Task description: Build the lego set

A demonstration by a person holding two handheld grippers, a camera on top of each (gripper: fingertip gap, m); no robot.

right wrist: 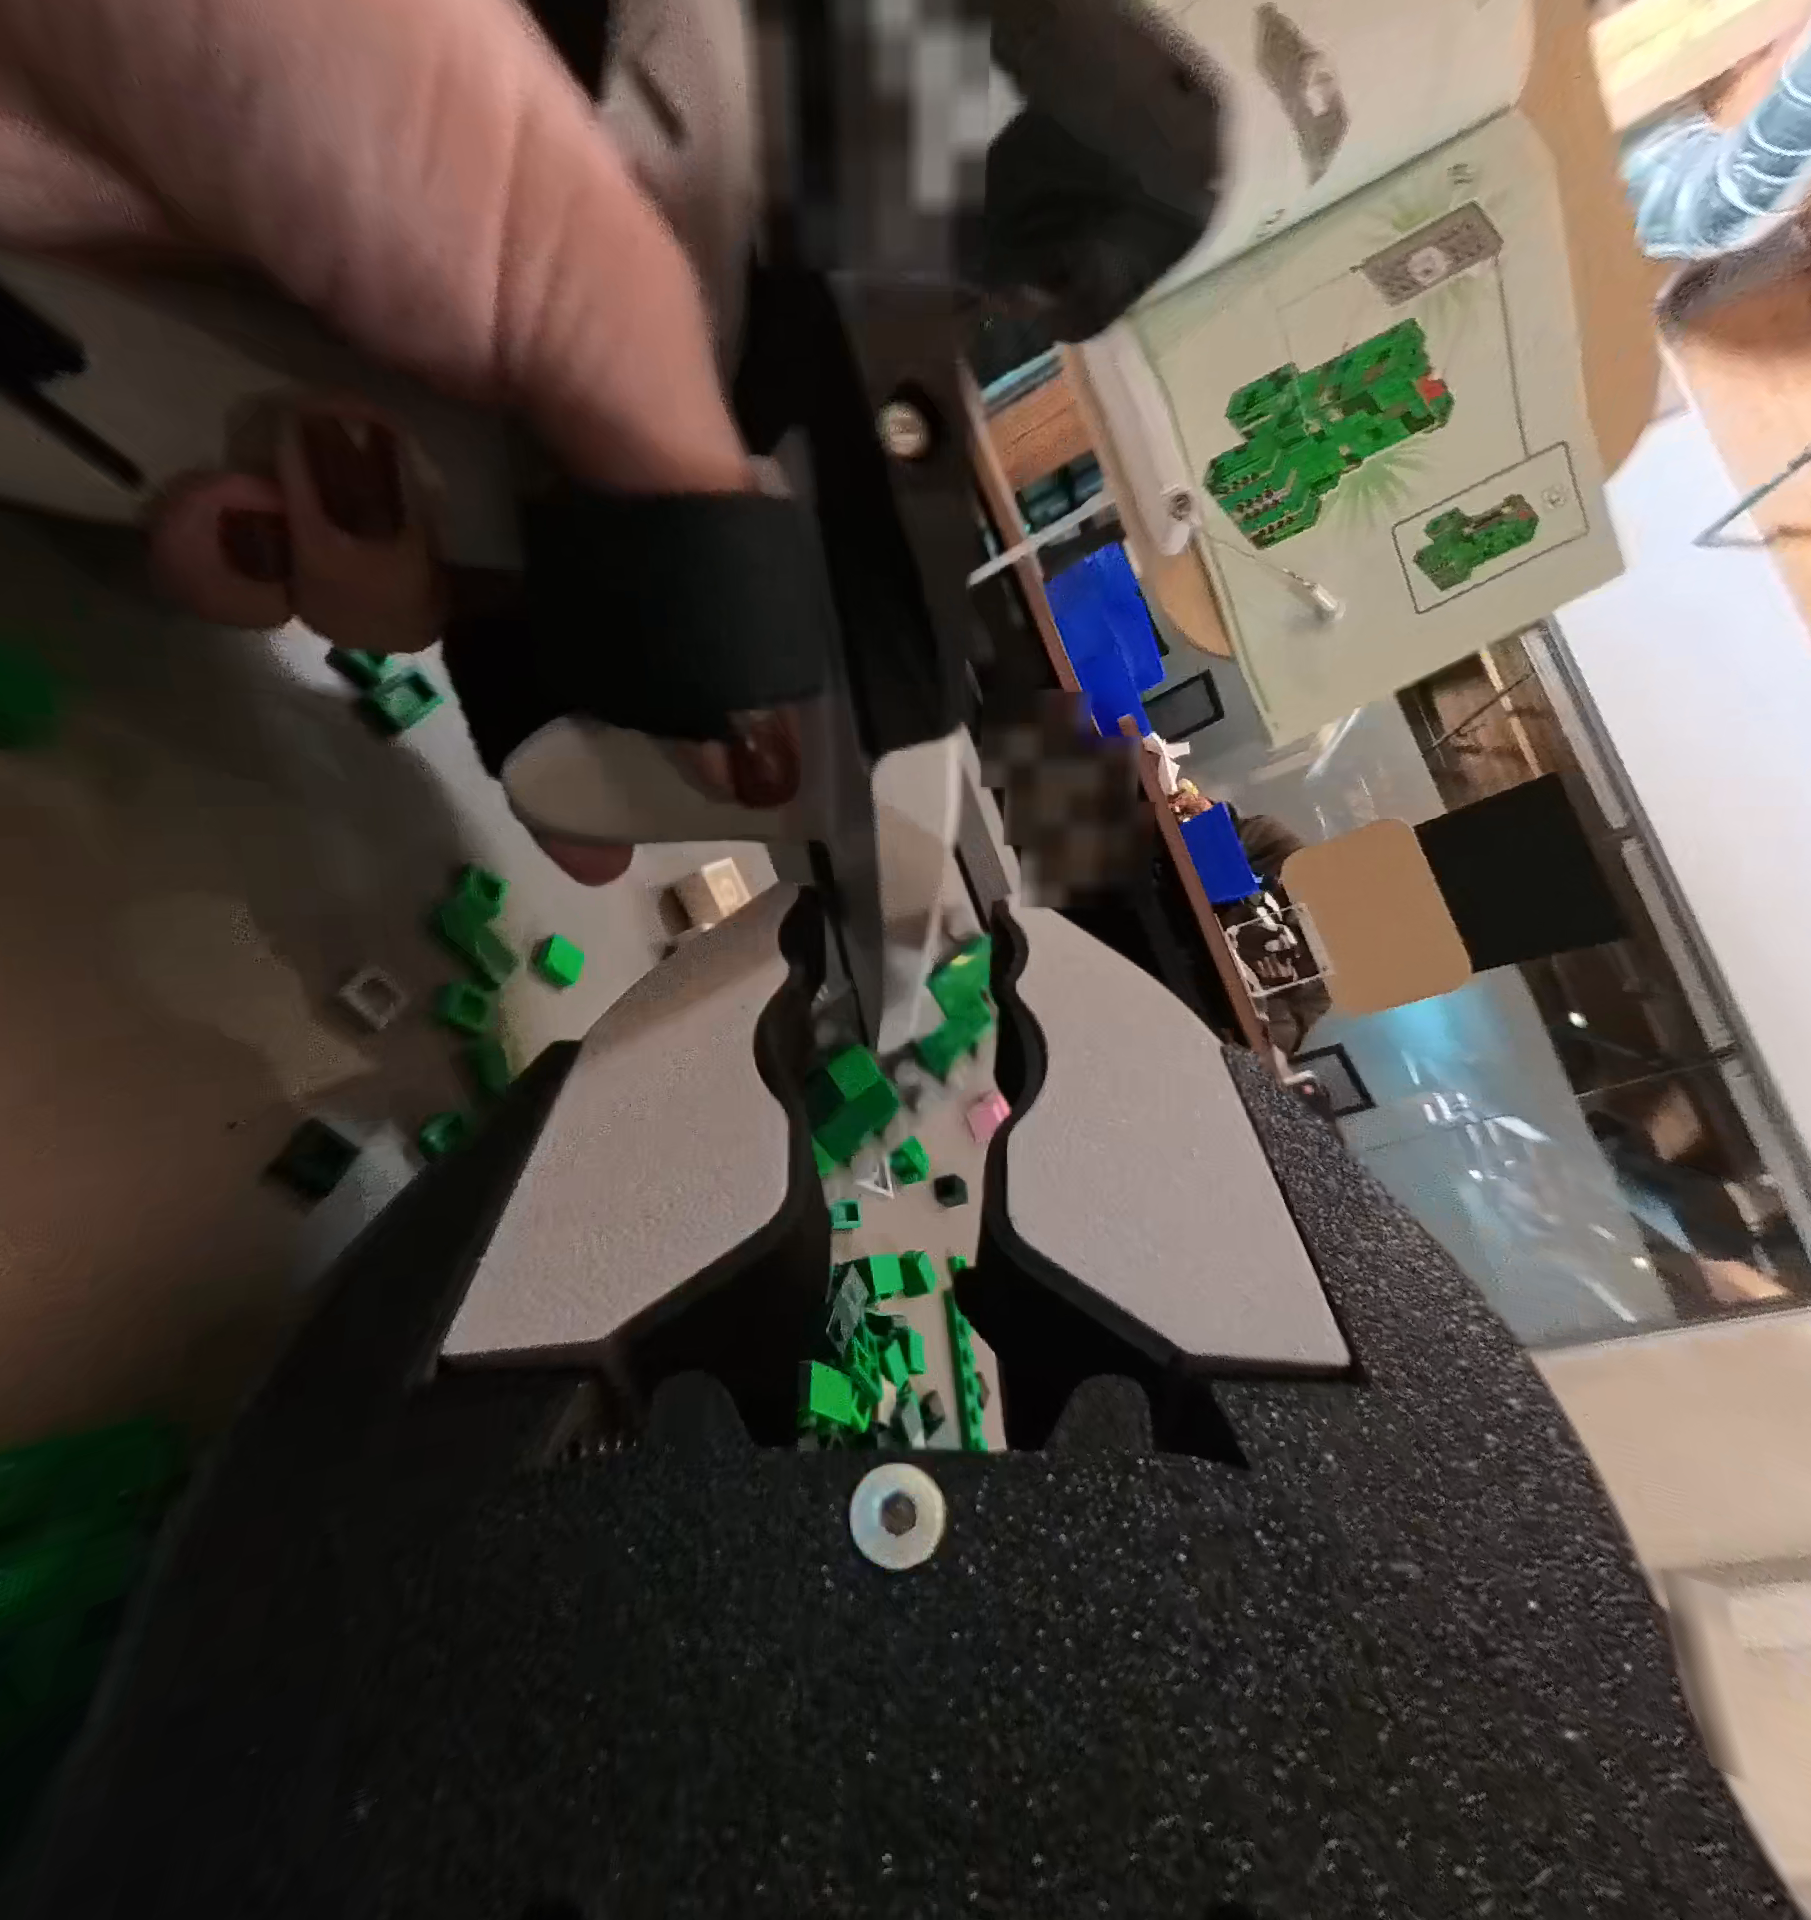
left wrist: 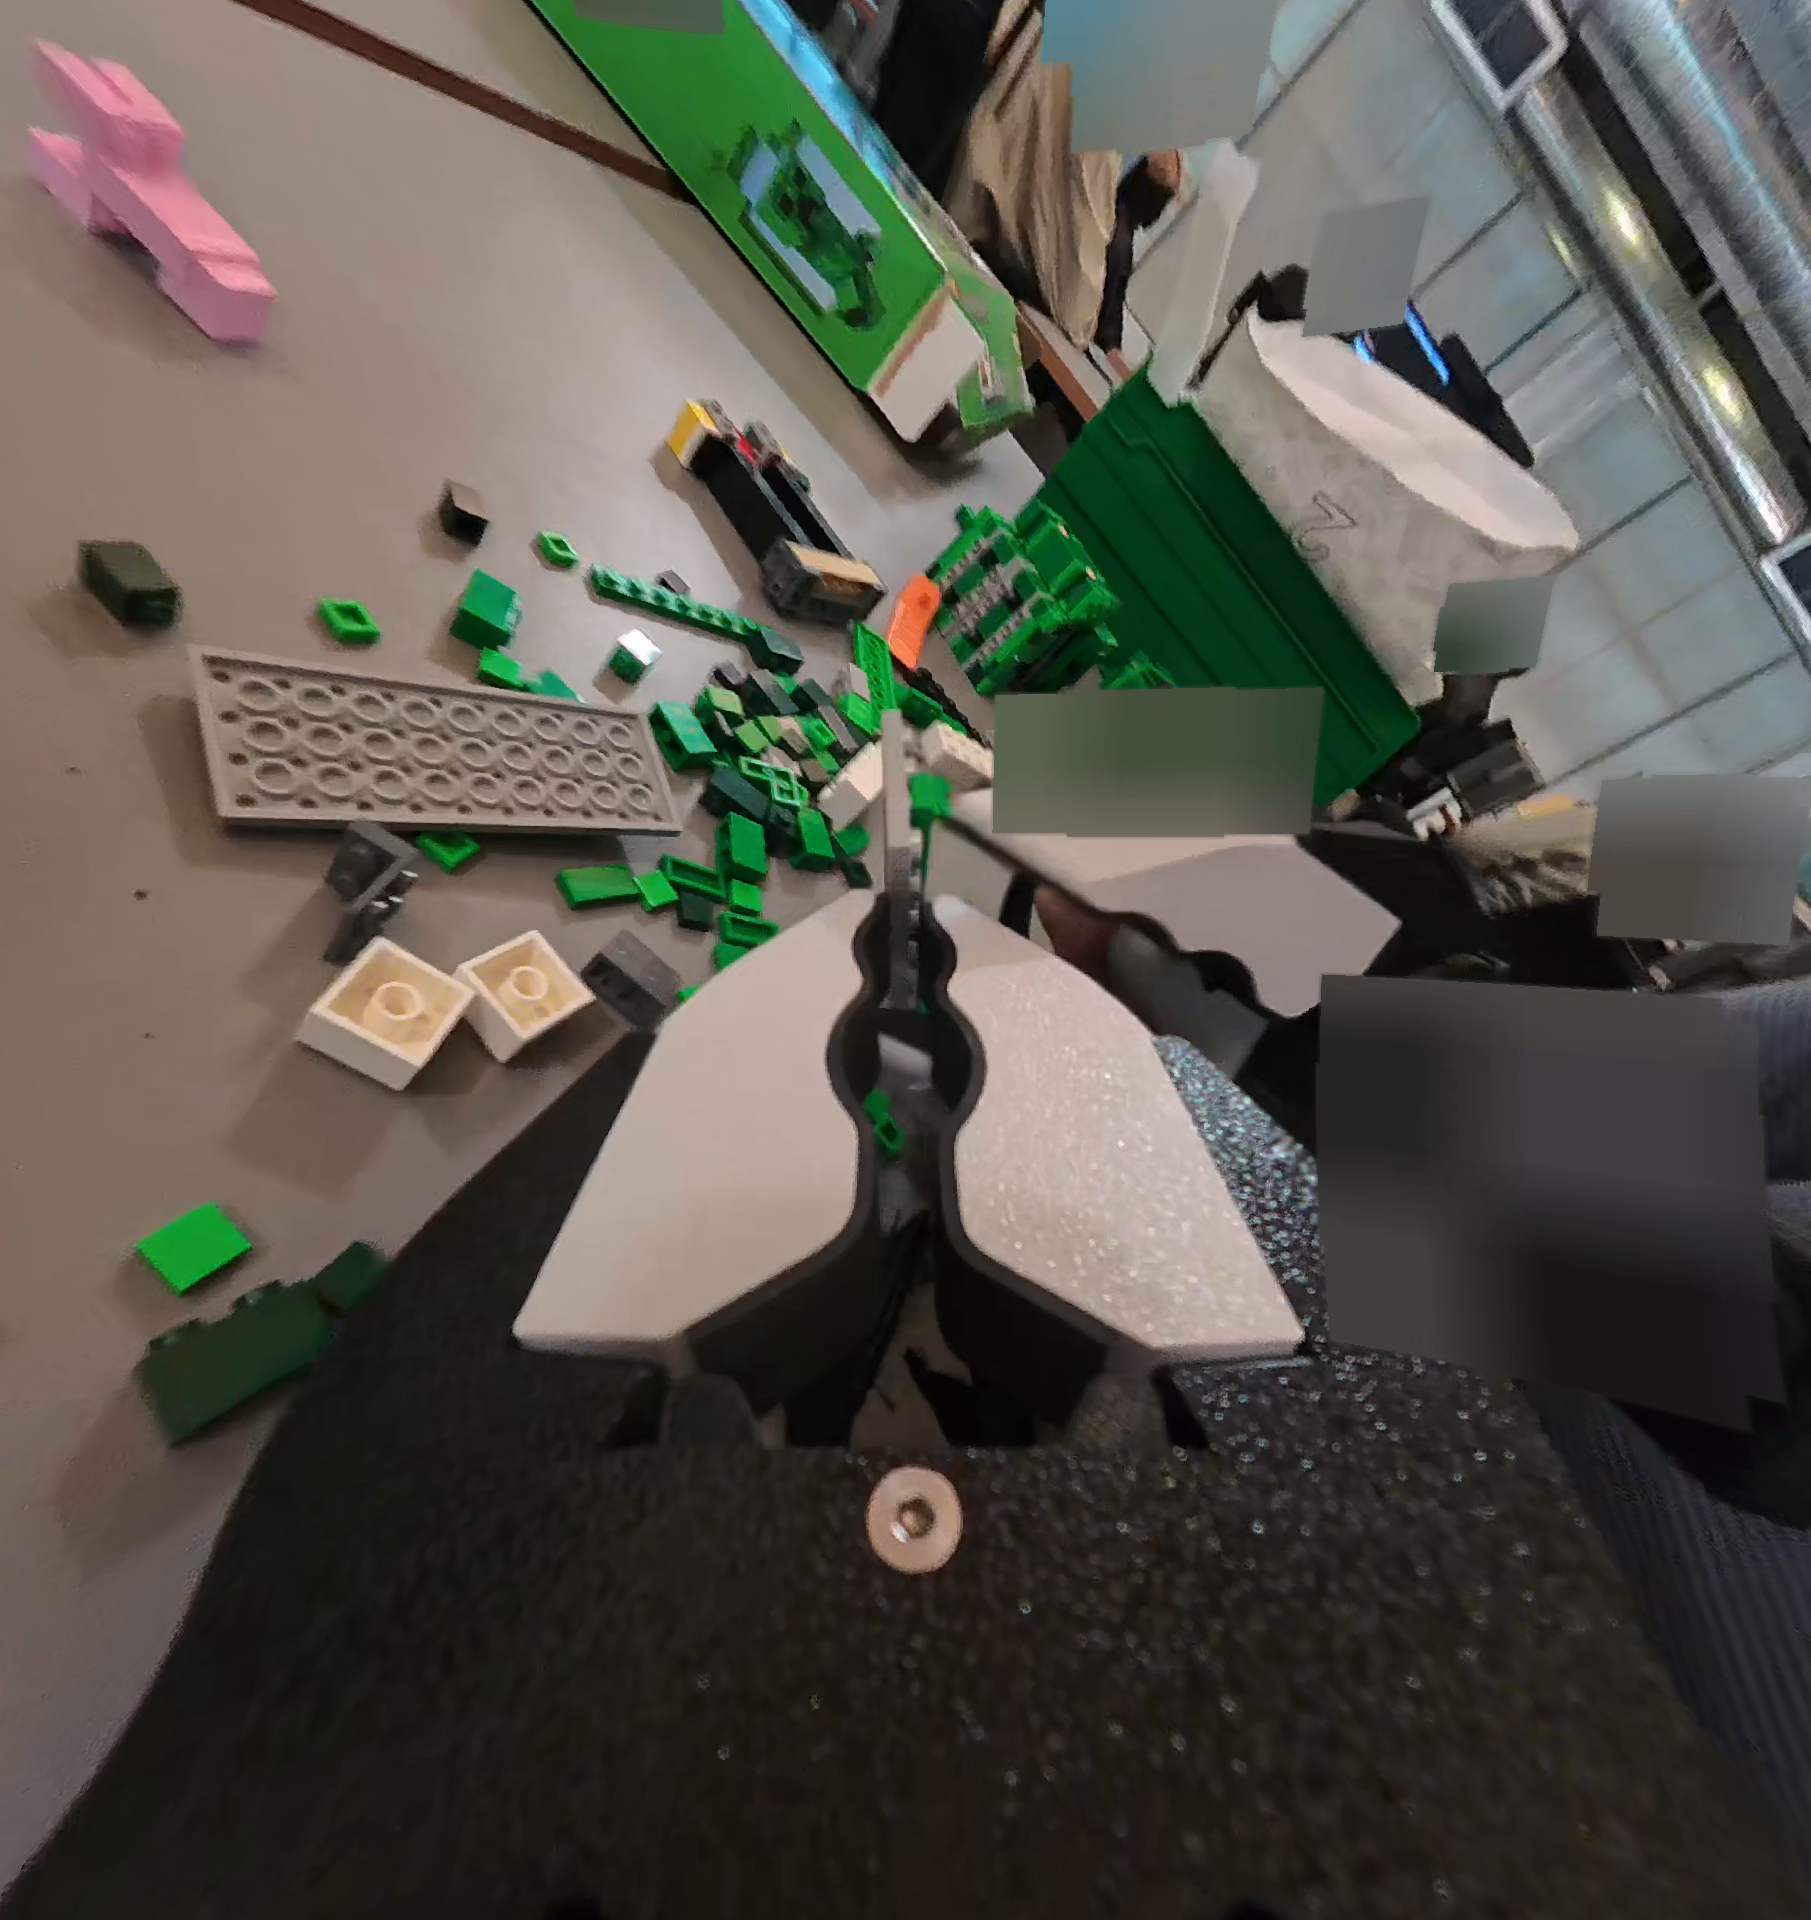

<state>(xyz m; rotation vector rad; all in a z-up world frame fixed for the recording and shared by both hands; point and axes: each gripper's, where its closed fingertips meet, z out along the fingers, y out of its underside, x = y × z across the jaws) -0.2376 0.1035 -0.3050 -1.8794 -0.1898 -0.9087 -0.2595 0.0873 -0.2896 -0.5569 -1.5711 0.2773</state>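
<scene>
Left gripper point(left wrist: 902, 935) pinched on thin grey plate point(left wrist: 897, 821), edge-on above brick pile point(left wrist: 776, 769) on surface point(left wrist: 465, 364). Right gripper point(right wrist: 901, 966) parted, empty. Risk: plate twisting loose from narrow grip.

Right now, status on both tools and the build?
Left tool shut on thin grey plate, edge-on. Right tool open, empty. Large grey plate lies studs-down on table; loose green bricks beside it.

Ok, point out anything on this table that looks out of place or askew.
The pink blocky figure lies alone at the far left, the one pink thing among green and grey bricks. The large grey plate rests studs-down, its underside tubes showing. Two white bricks are also overturned.
</scene>
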